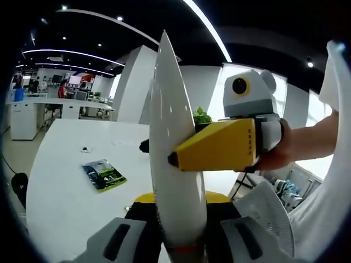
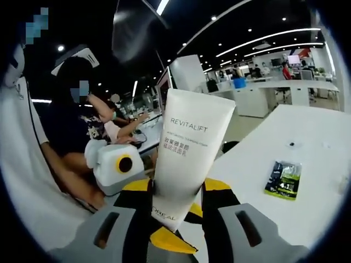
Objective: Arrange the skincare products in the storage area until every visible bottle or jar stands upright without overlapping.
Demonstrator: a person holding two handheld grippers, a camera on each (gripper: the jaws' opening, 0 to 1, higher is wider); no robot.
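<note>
Left gripper is pinching the tube low down, near its red-ringed bottom end, its grey jaws pressing on either side. In the left gripper view the tube is standing edge-on, rising straight up between the jaws to a thin crimped tip. Lying well left of the tube on the white table is a green packet. Coming in from the right, the right gripper is touching the tube's middle with its yellow jaw, with a hand behind it.

Right gripper is closing on the tube in its own view, both jaws hugging the flat white face printed REVITALIFT. Just left of the tube, the left gripper is showing. Well right, the packet is lying on the table.
</note>
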